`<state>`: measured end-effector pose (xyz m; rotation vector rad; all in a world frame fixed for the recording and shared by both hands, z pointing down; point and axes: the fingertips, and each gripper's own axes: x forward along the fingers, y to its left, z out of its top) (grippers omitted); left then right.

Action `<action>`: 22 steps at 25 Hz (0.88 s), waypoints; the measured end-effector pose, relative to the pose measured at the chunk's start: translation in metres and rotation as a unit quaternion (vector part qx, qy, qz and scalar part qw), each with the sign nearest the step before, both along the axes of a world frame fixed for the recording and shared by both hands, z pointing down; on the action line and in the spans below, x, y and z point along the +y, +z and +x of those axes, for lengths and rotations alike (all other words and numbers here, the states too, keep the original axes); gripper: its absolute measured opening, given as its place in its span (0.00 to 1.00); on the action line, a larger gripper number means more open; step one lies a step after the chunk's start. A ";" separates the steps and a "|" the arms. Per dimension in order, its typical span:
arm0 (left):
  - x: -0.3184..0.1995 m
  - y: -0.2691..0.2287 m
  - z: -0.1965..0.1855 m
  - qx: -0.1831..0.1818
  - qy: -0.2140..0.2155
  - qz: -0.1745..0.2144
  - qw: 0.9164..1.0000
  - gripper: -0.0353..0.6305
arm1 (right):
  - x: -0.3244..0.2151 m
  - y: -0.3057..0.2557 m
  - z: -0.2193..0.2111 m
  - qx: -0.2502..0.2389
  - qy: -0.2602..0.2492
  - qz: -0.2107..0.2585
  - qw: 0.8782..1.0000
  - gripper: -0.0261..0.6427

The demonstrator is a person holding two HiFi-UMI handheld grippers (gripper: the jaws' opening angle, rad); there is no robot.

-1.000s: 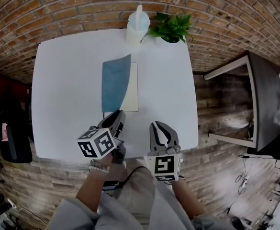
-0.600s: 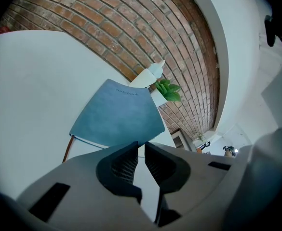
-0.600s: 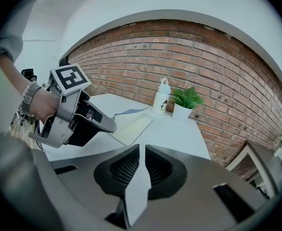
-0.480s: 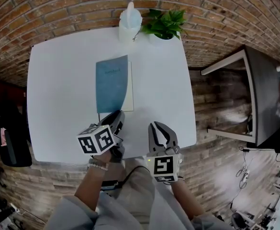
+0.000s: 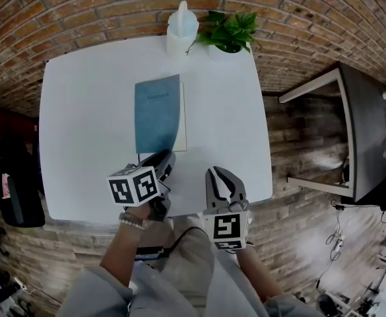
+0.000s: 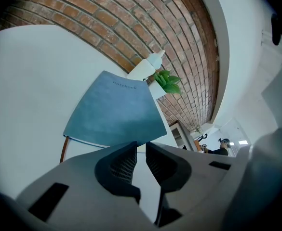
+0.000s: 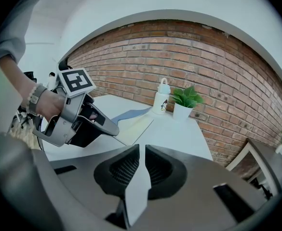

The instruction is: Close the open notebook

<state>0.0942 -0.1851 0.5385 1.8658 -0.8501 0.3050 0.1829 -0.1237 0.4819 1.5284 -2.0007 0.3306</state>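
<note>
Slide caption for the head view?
Blue soft-cover notebook on white square table, cover part-raised; left gripper at its near corner, jaws just opening, corner at their tips; shut right gripper hovers beside.

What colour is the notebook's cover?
The notebook cover is a muted teal-blue, shown best in the left gripper view.

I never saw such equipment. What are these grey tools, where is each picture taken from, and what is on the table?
A person holds two two-jaw grippers; no robot arm. One picture comes from a head camera looking down; two from cameras on the grippers. On the table are a notebook, its blue cover not quite flat, a bottle and a plant. The left gripper, by the notebook, has just been opening its jaws; nothing is pinched. The right gripper is shut, empty.
</note>
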 end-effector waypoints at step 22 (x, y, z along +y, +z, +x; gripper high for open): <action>0.014 -0.151 -0.082 -0.017 0.003 0.238 0.971 0.09 | -0.002 -0.100 -0.075 -0.044 -0.069 0.099 0.992 0.13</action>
